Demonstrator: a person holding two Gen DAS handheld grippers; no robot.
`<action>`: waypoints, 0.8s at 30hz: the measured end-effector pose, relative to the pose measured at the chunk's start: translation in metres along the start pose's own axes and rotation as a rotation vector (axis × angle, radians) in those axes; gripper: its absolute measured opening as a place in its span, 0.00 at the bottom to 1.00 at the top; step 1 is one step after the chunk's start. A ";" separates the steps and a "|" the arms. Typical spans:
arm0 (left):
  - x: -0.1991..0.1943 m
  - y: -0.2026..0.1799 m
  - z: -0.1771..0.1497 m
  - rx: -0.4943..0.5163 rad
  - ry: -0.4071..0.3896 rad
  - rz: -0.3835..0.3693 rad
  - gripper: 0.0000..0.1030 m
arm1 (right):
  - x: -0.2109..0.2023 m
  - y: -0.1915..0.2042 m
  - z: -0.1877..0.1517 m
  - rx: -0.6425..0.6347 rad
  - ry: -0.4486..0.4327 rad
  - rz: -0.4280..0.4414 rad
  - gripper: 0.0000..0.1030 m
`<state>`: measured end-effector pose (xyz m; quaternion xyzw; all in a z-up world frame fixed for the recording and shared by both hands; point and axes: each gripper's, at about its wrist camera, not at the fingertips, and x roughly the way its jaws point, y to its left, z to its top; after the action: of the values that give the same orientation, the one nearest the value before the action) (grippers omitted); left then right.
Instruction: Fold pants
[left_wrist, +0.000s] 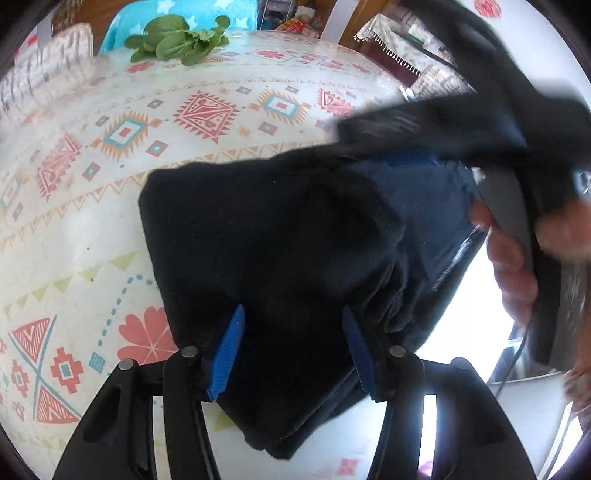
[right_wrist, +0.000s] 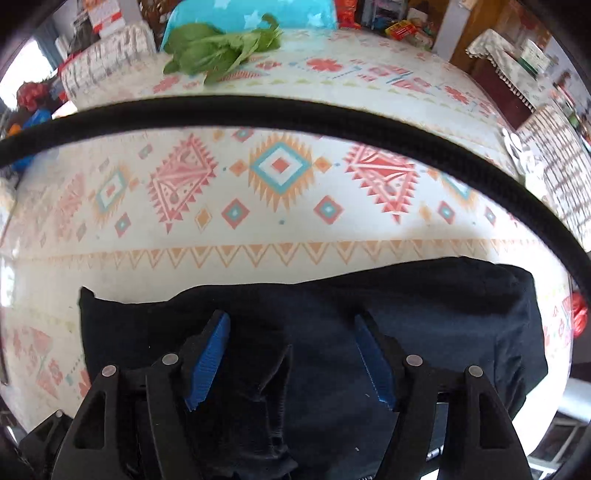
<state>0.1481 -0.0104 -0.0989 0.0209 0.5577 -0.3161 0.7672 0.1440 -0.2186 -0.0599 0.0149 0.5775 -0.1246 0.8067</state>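
The dark navy pants lie folded in a thick bundle on the patterned tablecloth. My left gripper is open, its blue-padded fingers spread over the near edge of the bundle. The right gripper shows blurred in the left wrist view, held in a hand at the right over the pants. In the right wrist view the pants fill the lower part, and my right gripper is open above them, with a raised fold of cloth between its fingers.
A bunch of green leafy vegetables lies at the far side of the table. A black cable arcs across the right wrist view. A patterned cushion sits far left; furniture stands beyond the table's right edge.
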 end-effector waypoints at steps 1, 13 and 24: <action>-0.009 0.006 0.007 -0.028 -0.009 -0.024 0.53 | -0.012 -0.008 -0.005 0.016 -0.023 -0.009 0.71; 0.034 -0.004 0.076 0.099 0.046 0.119 0.53 | -0.037 -0.012 -0.092 0.068 -0.055 -0.102 0.71; 0.033 -0.005 0.081 0.116 0.033 0.153 0.56 | -0.036 0.010 -0.119 -0.012 -0.094 -0.219 0.73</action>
<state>0.2193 -0.0607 -0.0958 0.1131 0.5479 -0.2880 0.7772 0.0252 -0.1827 -0.0670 -0.0590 0.5380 -0.2091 0.8144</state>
